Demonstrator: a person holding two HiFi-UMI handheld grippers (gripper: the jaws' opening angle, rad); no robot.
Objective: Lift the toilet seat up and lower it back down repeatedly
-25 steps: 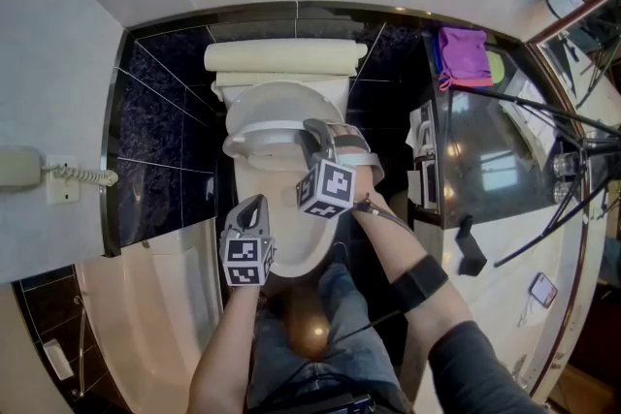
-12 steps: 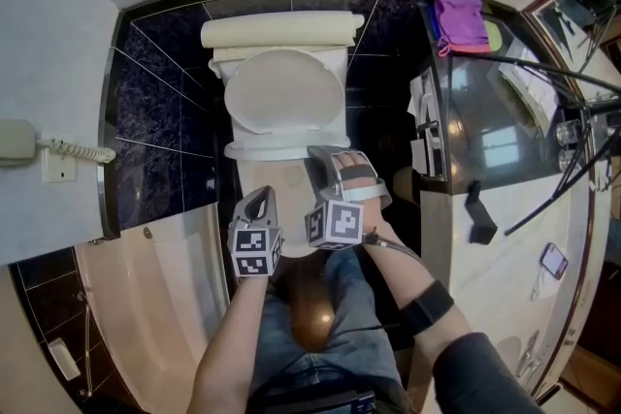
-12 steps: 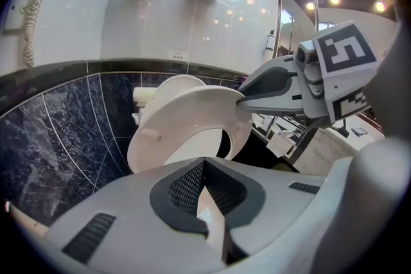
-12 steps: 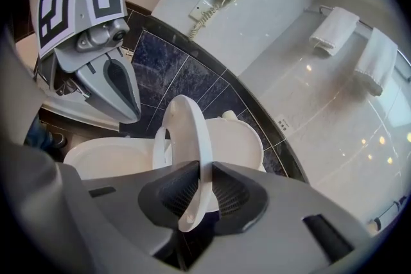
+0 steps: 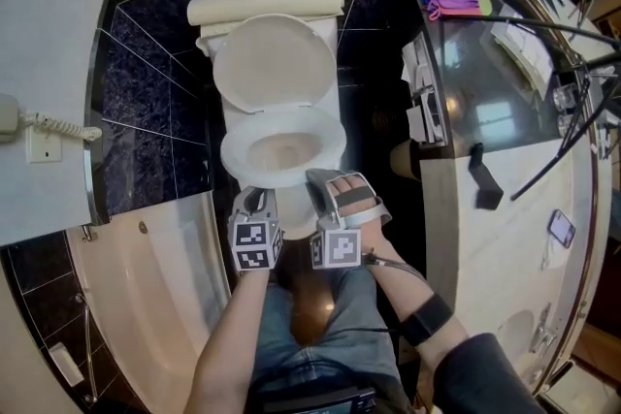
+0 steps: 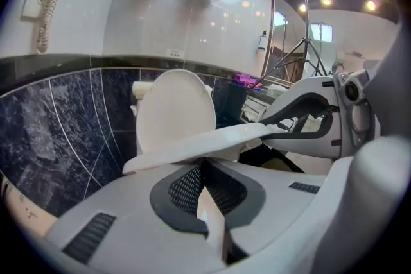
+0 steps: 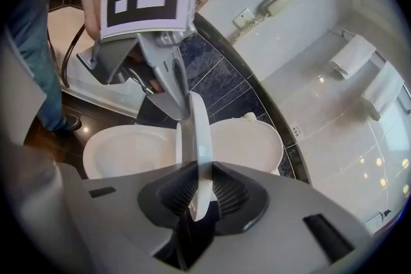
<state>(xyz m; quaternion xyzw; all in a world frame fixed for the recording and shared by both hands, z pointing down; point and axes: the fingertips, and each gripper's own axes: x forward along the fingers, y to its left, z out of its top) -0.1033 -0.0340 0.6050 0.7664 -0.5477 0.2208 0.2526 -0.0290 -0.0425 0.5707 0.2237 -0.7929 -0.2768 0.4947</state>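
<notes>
The right gripper (image 5: 315, 179) is pinching the front rim of the toilet seat (image 5: 238, 155), which is hanging tilted just above the bowl (image 7: 122, 147), while the left gripper (image 5: 254, 201) is sitting pressed together, empty, at the bowl's front, so this step is probably calling for a slow, firmly held set-down

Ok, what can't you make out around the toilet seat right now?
- Whether the left gripper touches the toilet seat: head view, its own body covers the tips; left gripper view, the seat rim crosses them.
- Seat hinge: behind the raised seat, every view.
</notes>
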